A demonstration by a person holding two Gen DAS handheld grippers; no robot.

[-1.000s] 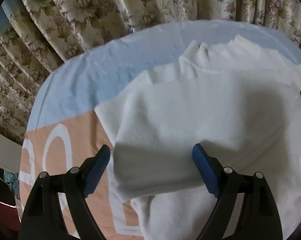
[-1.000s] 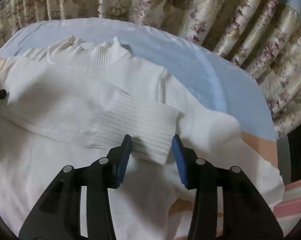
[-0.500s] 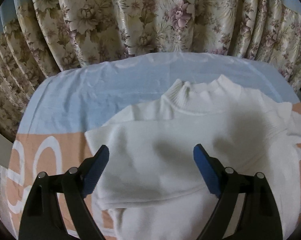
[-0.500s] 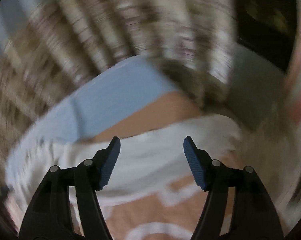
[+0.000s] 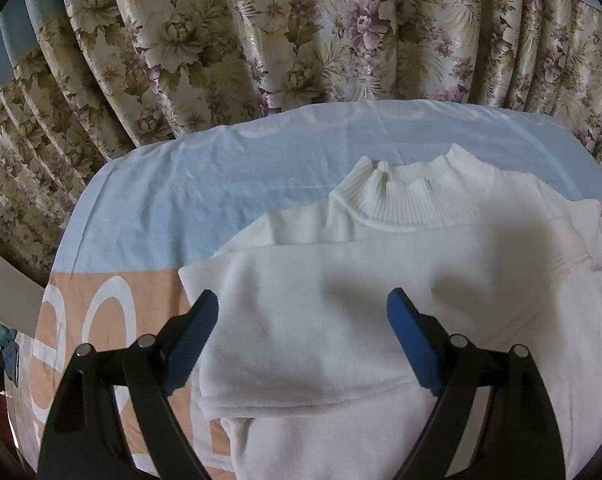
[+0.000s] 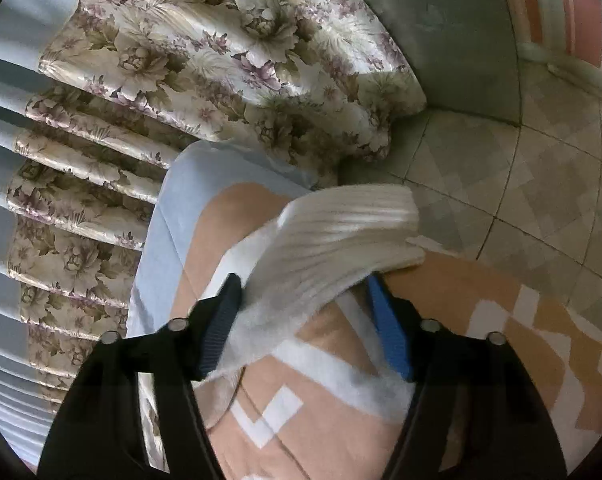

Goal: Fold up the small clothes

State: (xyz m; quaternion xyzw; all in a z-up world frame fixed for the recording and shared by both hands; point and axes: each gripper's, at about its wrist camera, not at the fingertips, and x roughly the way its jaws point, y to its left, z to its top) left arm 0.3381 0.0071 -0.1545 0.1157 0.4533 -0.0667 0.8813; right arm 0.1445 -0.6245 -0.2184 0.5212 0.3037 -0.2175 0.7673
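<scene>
A white knit sweater (image 5: pixel 381 280) lies flat on the bed, ribbed collar (image 5: pixel 413 196) at the far side, with one sleeve folded across its chest. My left gripper (image 5: pixel 301 308) hovers open over that folded sleeve, its blue pads well apart and holding nothing. In the right wrist view the other sleeve's ribbed cuff (image 6: pixel 341 232) sits at the bed's edge, slightly blurred. My right gripper (image 6: pixel 303 296) is open around it: the white knit runs between the two pads (image 6: pixel 385 312), and the jaws stand wide apart. The sweater's body is out of that view.
The bedsheet (image 5: pixel 221 184) is pale blue at the far side and peach with white shapes (image 6: pixel 321 420) nearer me. Floral curtains (image 5: pixel 261 40) hang right behind the bed. Past the bed's right edge is tiled floor (image 6: pixel 521 180).
My right gripper left the folded cuff on the chest, swung right to the bed's edge, opened wider, and now has the other cuff between its pads. The left gripper drew back slightly, still open.
</scene>
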